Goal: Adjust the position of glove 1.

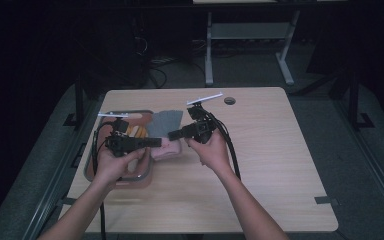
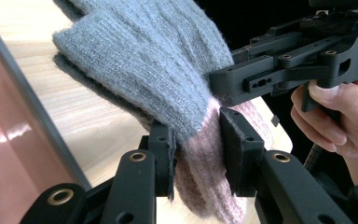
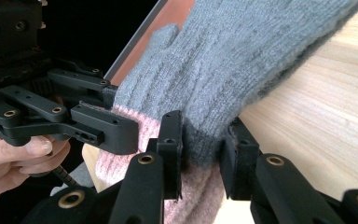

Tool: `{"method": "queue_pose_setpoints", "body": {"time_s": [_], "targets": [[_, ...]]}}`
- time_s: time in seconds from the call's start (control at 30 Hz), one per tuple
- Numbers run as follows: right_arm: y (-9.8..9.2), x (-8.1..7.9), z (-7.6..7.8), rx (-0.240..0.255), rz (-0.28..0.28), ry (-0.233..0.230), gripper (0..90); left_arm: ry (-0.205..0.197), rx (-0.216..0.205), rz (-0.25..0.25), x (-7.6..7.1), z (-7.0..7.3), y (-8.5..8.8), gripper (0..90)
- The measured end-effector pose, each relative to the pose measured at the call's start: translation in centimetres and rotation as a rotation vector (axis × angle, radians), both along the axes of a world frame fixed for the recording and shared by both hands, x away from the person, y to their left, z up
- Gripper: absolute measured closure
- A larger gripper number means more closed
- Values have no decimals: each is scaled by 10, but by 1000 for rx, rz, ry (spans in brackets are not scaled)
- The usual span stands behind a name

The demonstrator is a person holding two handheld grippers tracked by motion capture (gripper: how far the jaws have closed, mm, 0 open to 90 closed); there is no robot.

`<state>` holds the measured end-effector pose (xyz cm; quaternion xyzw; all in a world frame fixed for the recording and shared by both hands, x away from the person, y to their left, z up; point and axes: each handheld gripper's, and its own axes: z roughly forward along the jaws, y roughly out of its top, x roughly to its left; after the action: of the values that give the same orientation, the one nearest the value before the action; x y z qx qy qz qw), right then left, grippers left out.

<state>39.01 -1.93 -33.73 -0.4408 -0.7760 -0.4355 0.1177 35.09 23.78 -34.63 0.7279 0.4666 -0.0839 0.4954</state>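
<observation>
On the left, the tray sits at the table edge. The left gripper pinches the glove at its pink cuff, just above the tray's right side. The right gripper squeezes the same cuff.

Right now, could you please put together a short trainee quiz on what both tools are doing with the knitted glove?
1. True or false: the left tool and the right tool both grip the grey and pink glove at its cuff end.
2. Which colour is the cuff band of the glove: A) pink, B) yellow, C) green?
3. In the high view, on which side of the wooden table does the tray lie?

Key: 1 true. 2 A. 3 the left side, below the left tool.
</observation>
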Motion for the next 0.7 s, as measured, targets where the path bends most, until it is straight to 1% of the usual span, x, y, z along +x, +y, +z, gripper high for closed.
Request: {"method": "queue_pose_setpoints", "body": {"time_s": [0.1, 0.23, 0.37, 0.47, 0.6, 0.67, 0.7], "targets": [[5, 0, 2, 1, 0, 7, 719, -2, 0, 4, 0, 1, 5, 674], [12, 2, 2, 5, 10, 0, 719, -1, -4, 19, -1, 2, 13, 675], [22, 3, 3, 9, 16, 8, 719, 1, 0, 26, -2, 2, 23, 676], [30, 5, 4, 5, 29, 4, 719, 2, -3, 35, -2, 4, 30, 677], [39, 7, 4, 16, 35, 3, 718, 2, 4, 45, -3, 6, 39, 678], [43, 9, 5, 27, 36, 11, 718, 1, 5, 47, -2, 7, 42, 678], [44, 9, 5, 22, 40, 13, 718, -1, 4, 49, -2, 7, 44, 678]]}}
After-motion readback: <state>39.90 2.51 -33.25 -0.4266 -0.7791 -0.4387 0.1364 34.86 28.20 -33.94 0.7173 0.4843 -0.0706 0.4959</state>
